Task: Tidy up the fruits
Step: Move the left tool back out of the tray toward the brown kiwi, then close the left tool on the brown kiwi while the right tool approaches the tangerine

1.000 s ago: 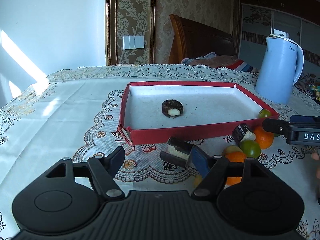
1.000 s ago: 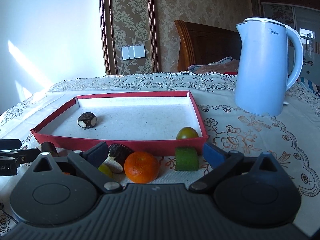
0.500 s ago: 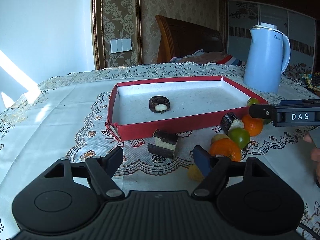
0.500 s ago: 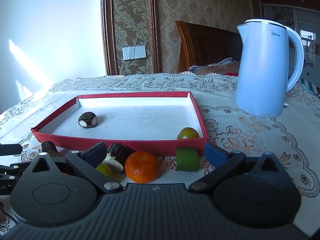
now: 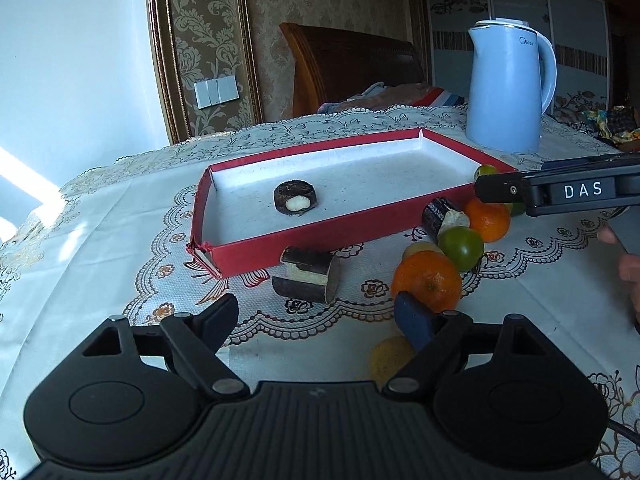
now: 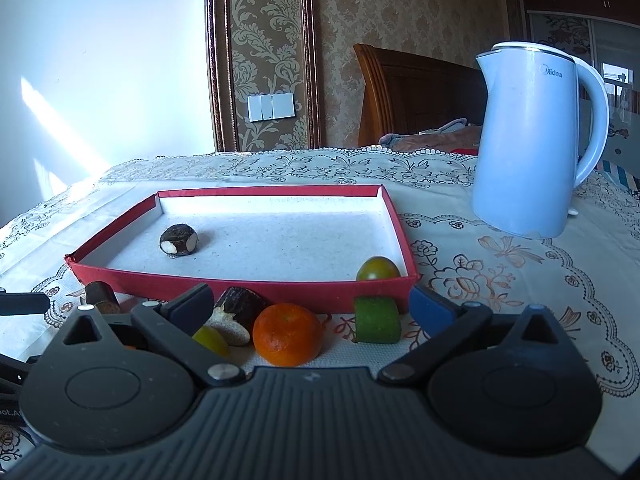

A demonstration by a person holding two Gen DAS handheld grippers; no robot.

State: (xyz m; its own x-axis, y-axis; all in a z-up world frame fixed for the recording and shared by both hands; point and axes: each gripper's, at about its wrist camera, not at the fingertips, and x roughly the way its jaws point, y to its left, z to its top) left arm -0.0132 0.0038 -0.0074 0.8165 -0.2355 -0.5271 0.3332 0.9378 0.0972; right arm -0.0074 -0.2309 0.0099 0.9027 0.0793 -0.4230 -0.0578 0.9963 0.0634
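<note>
Backing away from the dark sugarcane piece [image 5: 308, 276] on the counter by the red tray [image 5: 304, 242], the left gripper [image 5: 316, 320] is spread and empty; the right gripper [image 6: 312, 306], also spread, frames the orange [image 6: 287, 334], so most fruit remains outside

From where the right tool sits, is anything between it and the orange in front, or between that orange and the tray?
Nothing blocks the right tool: the orange sits between its open fingers. Only the red tray's low front wall stands behind it.
</note>
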